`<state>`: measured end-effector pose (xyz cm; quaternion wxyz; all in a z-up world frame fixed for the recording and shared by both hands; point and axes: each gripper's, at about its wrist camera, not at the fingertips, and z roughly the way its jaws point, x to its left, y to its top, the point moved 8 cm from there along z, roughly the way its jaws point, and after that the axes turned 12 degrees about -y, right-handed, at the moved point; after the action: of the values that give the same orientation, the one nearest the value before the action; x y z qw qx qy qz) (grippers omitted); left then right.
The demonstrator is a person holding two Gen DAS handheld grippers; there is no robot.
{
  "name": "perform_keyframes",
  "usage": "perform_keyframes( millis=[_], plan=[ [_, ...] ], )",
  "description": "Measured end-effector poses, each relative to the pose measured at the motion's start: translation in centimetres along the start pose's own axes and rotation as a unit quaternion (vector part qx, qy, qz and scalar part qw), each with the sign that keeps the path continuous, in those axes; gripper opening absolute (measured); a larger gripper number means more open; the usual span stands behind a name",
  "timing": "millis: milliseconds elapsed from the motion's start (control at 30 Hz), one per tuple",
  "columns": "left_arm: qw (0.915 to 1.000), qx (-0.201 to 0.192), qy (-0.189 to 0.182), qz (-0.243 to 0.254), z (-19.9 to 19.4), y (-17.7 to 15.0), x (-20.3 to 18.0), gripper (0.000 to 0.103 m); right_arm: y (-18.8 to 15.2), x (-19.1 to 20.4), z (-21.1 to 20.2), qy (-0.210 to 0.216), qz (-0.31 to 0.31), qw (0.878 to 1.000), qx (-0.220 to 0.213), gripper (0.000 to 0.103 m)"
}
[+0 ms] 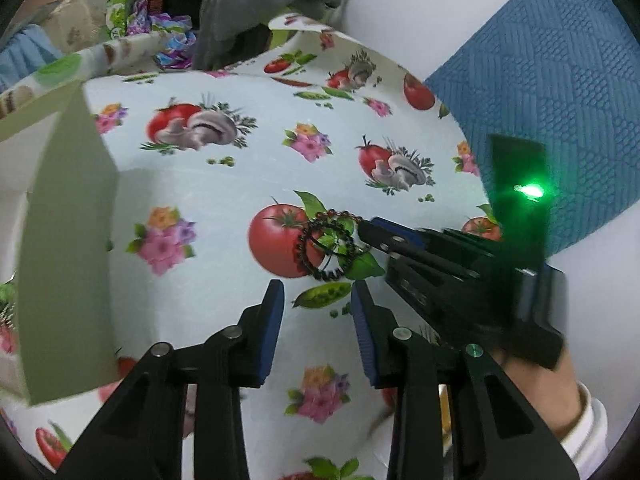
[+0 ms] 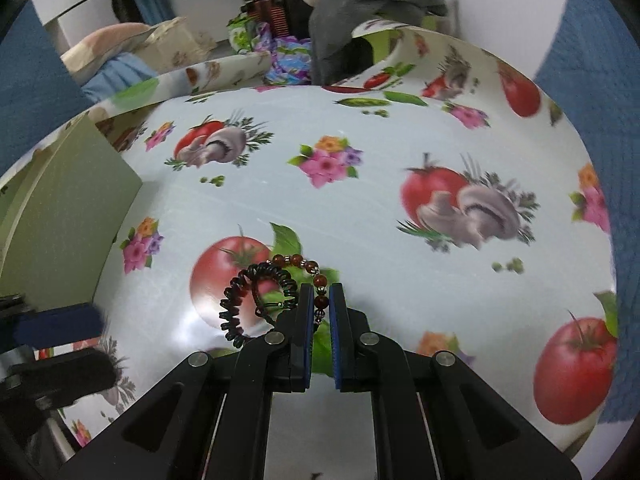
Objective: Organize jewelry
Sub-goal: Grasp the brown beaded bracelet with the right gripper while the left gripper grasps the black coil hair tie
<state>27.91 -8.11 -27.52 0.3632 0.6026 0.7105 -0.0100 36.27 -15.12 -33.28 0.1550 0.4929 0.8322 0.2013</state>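
Right claw [image 2: 320,304] pinches the red bead bracelet [image 2: 304,264]; the black bracelet [image 2: 240,304], tangled at nine o'clock, risks dragging along.

We see a glossy, smooth tablecloth [image 2: 360,208] under the claw and shiny beads on the bracelet [image 2: 320,280] between its pads.

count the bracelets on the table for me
2. A reddish-brown bead bracelet is pinched in the right gripper; a dark coiled bracelet lies against it on the left, over the printed tomato. More may be hidden in the green box.
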Motion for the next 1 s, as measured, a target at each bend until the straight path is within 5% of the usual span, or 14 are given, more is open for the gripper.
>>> perform_keyframes(
  millis=[500,667,1000],
  plan=[
    [0.9962,0.046,0.036,0.065,7.2,1.5,1.3,0.017,-1.0,-1.6,0.4,0.048,0.049,0.997,0.018,0.005],
    [0.9945,0.043,0.046,0.084,7.1,1.5,1.2,0.009,-1.2,-1.6,0.6,0.044,0.046,0.998,0.022,0.005],
    [0.9975,0.002,0.029,0.064,2.5,2.6,0.6,0.008,-1.6,-1.5,0.9,0.013,0.026,0.999,0.018,0.006]
  ],
)
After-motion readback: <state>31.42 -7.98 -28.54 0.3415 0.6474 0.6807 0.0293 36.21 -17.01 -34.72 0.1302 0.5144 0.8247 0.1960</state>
